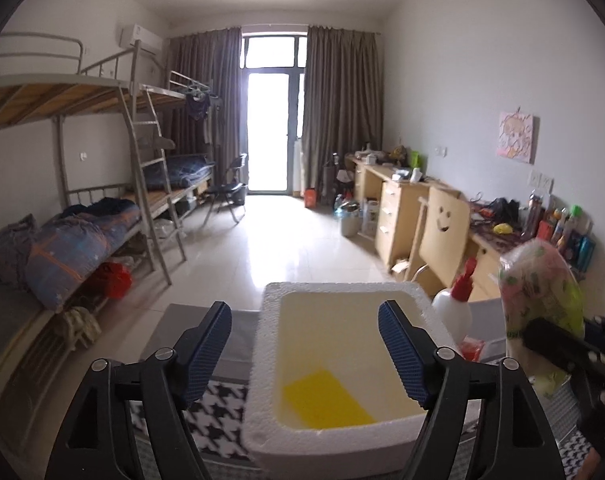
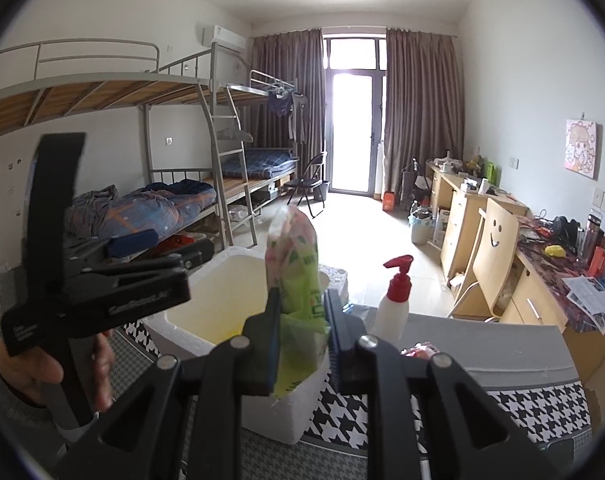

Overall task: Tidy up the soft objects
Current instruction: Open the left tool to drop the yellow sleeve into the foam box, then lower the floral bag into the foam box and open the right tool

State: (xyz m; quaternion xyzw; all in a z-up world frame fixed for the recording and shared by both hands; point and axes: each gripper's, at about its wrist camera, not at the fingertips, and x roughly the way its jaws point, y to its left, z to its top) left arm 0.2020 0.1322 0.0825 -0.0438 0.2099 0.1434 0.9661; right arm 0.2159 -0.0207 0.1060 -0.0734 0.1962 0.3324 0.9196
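A white foam box point(image 1: 270, 364) stands on the table with a yellow sponge point(image 1: 326, 400) on its floor. My left gripper point(image 1: 304, 352) is open and empty, held over the box's near left part. My right gripper point(image 2: 302, 320) is shut on a green and pink floral soft pack point(image 2: 296, 264), holding it upright above the box's right rim point(image 2: 230, 256). The pack also shows at the right in the left wrist view point(image 1: 542, 288). The left gripper point(image 2: 150, 248) shows at the left in the right wrist view.
A white spray bottle with a red nozzle point(image 2: 394, 300) stands right of the box on a grey mat point(image 2: 482, 348). A houndstooth cloth point(image 2: 382, 412) covers the table. Bunk beds point(image 1: 102, 184) line the left wall, desks point(image 1: 414, 204) the right.
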